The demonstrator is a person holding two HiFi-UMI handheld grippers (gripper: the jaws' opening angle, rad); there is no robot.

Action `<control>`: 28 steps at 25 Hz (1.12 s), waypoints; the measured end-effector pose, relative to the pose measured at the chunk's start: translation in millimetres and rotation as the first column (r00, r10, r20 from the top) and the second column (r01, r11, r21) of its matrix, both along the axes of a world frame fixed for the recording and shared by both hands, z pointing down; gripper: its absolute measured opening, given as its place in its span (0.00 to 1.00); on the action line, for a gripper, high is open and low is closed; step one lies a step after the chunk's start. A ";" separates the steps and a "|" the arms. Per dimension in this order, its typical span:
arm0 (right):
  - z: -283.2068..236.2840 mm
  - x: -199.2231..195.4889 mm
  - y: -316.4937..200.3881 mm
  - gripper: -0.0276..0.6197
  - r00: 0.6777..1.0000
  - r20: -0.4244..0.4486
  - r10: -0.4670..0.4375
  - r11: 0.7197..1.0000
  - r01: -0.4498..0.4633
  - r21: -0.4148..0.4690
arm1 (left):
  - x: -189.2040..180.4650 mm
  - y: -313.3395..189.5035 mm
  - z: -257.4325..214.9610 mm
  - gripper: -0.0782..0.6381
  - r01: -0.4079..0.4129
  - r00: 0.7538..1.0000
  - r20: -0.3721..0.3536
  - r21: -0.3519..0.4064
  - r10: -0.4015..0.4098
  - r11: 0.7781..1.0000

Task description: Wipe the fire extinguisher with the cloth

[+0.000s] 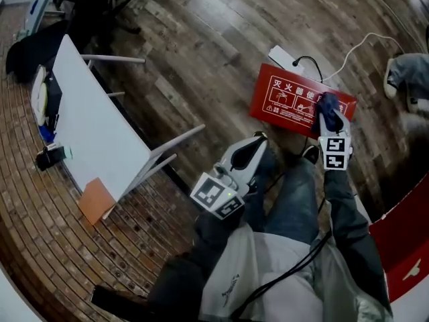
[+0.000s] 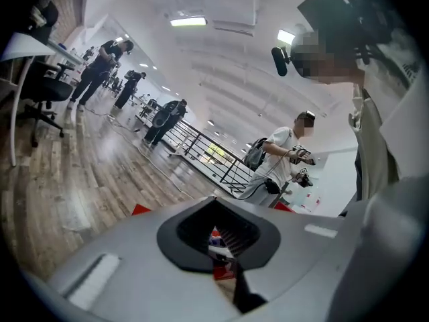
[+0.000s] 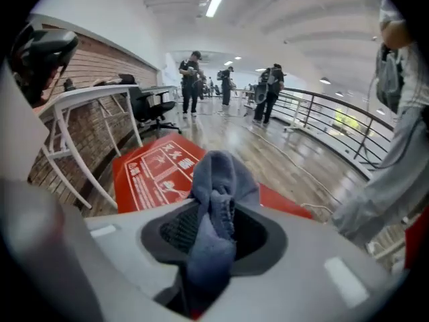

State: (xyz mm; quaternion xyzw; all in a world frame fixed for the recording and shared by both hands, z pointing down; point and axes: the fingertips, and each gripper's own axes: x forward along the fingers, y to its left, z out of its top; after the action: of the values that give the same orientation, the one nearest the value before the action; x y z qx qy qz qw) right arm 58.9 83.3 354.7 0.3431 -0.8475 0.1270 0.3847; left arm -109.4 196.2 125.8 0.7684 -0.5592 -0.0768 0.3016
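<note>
A flat red fire extinguisher box (image 1: 288, 102) with white Chinese print lies on the wood floor. My right gripper (image 1: 330, 119) points down at its near right corner, shut on a bunched blue cloth (image 1: 327, 107) that rests over the box. In the right gripper view the cloth (image 3: 218, 200) stands up out of the right gripper (image 3: 214, 227), with the box (image 3: 151, 173) just beyond it. My left gripper (image 1: 257, 139) hangs above my knee, left of the box and apart from it. In its own view the left gripper (image 2: 224, 243) looks shut with nothing in it.
A white table (image 1: 100, 133) stands at left by the brick floor strip, an orange sheet (image 1: 96, 200) at its near corner. A black office chair (image 1: 94, 9) is behind it. A white box with a cable (image 1: 285, 58) lies beyond the extinguisher box. Someone's shoe (image 1: 392, 76) is at far right.
</note>
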 end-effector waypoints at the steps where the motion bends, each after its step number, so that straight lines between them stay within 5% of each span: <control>1: 0.9 -24.8 5.8 0.23 0.998 0.012 -0.064 0.998 0.065 -0.003 | -3.3 0.2 2.2 0.11 0.011 1.000 -0.003 -0.010 -0.011 1.000; 5: 2.9 -123.8 43.4 0.23 0.936 0.031 -0.350 0.936 0.351 -0.014 | -14.6 -4.1 8.4 0.11 0.017 1.000 -0.006 -0.028 -0.017 0.999; 9: -5.0 -153.1 51.2 0.23 0.897 0.005 -0.442 0.896 0.442 0.048 | -35.7 -6.5 13.9 0.11 0.009 1.000 -0.012 -0.042 -0.009 0.999; 11: -7.8 -119.3 34.9 0.23 0.934 0.005 -0.357 0.932 0.355 0.075 | -42.5 -4.9 19.9 0.11 0.015 1.000 -0.019 -0.063 -0.016 0.998; 14: -8.6 -20.6 0.5 0.23 0.998 -0.002 -0.056 0.997 0.056 0.056 | -43.1 0.7 26.2 0.11 0.009 0.999 -0.042 -0.088 -0.012 0.996; 16: -8.4 31.4 -14.5 0.23 0.992 -0.032 0.125 0.992 -0.125 0.025 | -45.6 3.4 27.0 0.11 0.003 0.998 -0.054 -0.088 -0.008 0.996; 18: -8.9 39.9 -25.3 0.23 0.976 -0.038 0.213 0.977 -0.212 0.016 | -51.4 3.4 28.8 0.11 -0.002 0.998 -0.062 -0.086 -0.004 0.996; 20: -10.0 5.6 -33.8 0.23 0.981 -0.016 0.192 0.981 -0.191 0.035 | -55.8 3.3 33.3 0.11 -0.005 0.998 -0.069 -0.091 -0.001 0.996; 23: -8.3 -106.2 -27.5 0.23 0.998 0.052 -0.033 0.999 0.031 0.032 | -57.5 4.6 37.7 0.11 -0.014 0.997 -0.075 -0.105 0.006 0.994; 26: -5.4 -213.6 1.1 0.23 0.961 0.091 -0.262 0.965 0.261 0.023 | -57.3 8.0 34.2 0.11 -0.017 0.997 -0.075 -0.107 0.009 0.994; 28: -8.5 -244.8 15.3 0.23 0.943 0.092 -0.320 0.947 0.318 0.032 | -58.8 9.7 29.6 0.11 -0.017 0.997 -0.071 -0.100 0.010 0.995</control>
State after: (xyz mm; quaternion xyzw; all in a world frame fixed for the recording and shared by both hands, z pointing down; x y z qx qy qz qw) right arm -185.9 98.6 346.2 0.1981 -0.9103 0.0721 0.3561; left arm -168.1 205.8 155.4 0.7527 -0.5464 -0.0737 0.3600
